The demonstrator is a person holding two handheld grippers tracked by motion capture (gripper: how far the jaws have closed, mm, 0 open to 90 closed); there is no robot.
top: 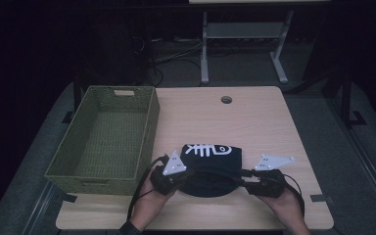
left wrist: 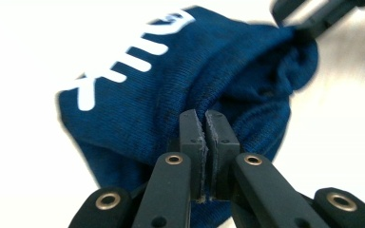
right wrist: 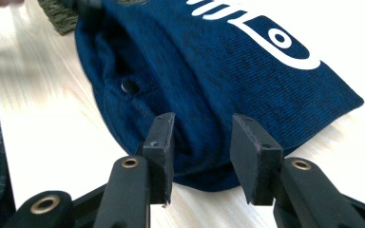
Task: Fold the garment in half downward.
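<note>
The likeliest slip sits on the left: the left gripper (left wrist: 206,118) has its jaws pressed together on a fold of the dark blue knitted garment with a white fish-skeleton print (top: 210,164), and the bite looks thin, so a lift could pull the fabric out. On the right, the right gripper (right wrist: 203,137) stands with its jaws spread and nothing pinched; raising the cloth from one side alone would likely let it sag, unfold and drag across the pale wooden table (top: 254,117). The garment lies near the table's front edge, between the two grippers, just to the right of the green woven rectangular basket (top: 103,139). Its left edge is in the left gripper's pads; its right edge lies just ahead of the right gripper's open jaws, not gripped by them
</note>
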